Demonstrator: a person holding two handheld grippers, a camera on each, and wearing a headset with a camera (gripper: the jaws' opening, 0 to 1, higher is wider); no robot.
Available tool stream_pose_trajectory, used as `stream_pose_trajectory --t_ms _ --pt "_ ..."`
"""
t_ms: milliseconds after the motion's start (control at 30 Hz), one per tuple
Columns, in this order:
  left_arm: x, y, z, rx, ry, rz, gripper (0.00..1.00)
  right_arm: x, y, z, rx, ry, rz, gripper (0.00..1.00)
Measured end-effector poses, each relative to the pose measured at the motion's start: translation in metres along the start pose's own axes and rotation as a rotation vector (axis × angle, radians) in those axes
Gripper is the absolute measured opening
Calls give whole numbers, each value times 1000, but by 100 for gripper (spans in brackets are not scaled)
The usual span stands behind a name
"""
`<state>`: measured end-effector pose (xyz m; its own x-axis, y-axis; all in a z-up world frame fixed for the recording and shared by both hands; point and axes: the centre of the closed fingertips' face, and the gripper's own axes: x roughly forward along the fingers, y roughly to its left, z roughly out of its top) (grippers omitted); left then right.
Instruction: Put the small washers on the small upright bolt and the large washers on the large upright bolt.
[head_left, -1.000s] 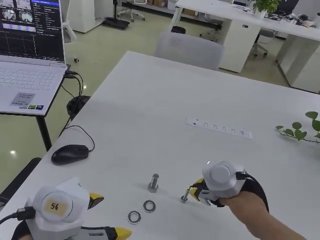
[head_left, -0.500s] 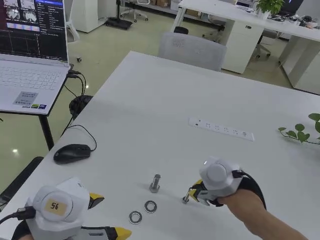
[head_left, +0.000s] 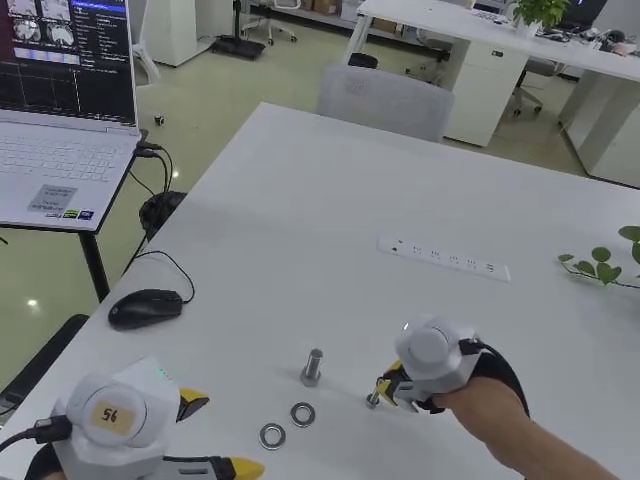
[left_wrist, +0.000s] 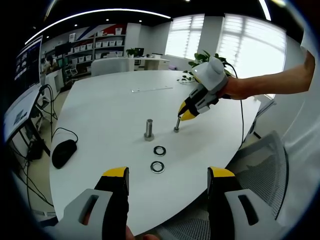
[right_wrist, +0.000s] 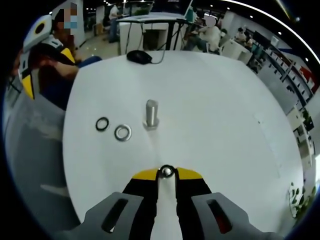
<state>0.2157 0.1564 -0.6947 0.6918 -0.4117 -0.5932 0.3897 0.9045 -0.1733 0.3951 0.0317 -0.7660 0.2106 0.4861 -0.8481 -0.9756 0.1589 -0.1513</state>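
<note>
Right claw (left_wrist: 185, 113) pinched narrow on a small round metal piece (right_wrist: 166, 171), washer or bolt tip unclear, at the small upright bolt (left_wrist: 176, 125): keep it centred and level, lower straight; left claw (left_wrist: 168, 173) wide, empty; loose washers (head_left: 302, 413) lie on the surface (head_left: 300, 250) by the large upright bolt (head_left: 312, 367).

The worktop (head_left: 300, 220) is white, smooth and matt. The large bolt (head_left: 312, 367) and the small bolt (head_left: 372, 399) are dull grey metal. The upper washer (head_left: 302, 413) and the lower washer (head_left: 271, 436) are brighter metal with a slight shine. The right gripper (head_left: 385, 392) and the left gripper (head_left: 220, 433) have pale, matt plastic shells and smooth yellow-and-black plastic tips. The mouse (head_left: 146, 308) is black plastic with a faint sheen. The floor (head_left: 230, 90) is glossy.
</note>
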Motion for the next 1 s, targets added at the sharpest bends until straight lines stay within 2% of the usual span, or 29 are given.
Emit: stream_pose_trajectory --t_ms 567,1000 --pt "4 -2 4 9 1 -12 63 3 -1 -1 -27 37 2 13" --pt "3 0 0 1 1 -5 63 18 -2 -8 -52 88 16 13"
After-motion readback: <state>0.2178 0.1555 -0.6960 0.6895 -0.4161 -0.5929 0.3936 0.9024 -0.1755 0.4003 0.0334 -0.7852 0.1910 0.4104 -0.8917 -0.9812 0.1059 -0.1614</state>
